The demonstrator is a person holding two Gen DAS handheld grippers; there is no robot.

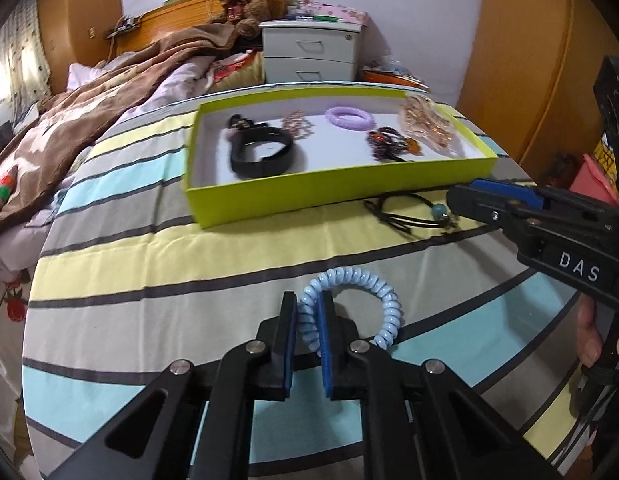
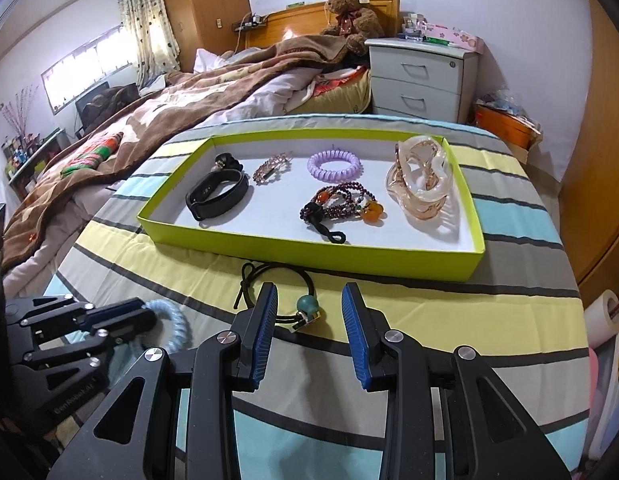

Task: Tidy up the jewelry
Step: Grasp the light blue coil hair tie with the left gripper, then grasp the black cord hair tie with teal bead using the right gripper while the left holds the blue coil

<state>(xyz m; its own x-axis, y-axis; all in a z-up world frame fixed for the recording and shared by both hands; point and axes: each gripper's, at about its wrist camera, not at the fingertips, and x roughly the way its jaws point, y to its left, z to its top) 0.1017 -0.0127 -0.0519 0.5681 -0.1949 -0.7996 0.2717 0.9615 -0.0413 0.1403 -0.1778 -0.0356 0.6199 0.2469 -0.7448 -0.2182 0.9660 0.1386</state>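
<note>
The left gripper [image 1: 307, 316] hides part of the blue coil hair tie [image 1: 373, 304], and its two fingers are squeezed shut on one side of the coil, just above the striped bed cover [image 1: 149, 264]. The right gripper [image 2: 309, 312] has its fingers wide apart around the black cord hair tie [image 2: 283, 280] with the green bead, near the green tray [image 2: 309, 254]. Only the right view shows the tray's watch [image 2: 217, 192] and bead bracelet [image 2: 341, 200] sharply.

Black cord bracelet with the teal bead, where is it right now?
The black cord bracelet lies on the striped bedspread just in front of the green tray, outside it. The open right claw straddles its teal bead without touching it.
</note>
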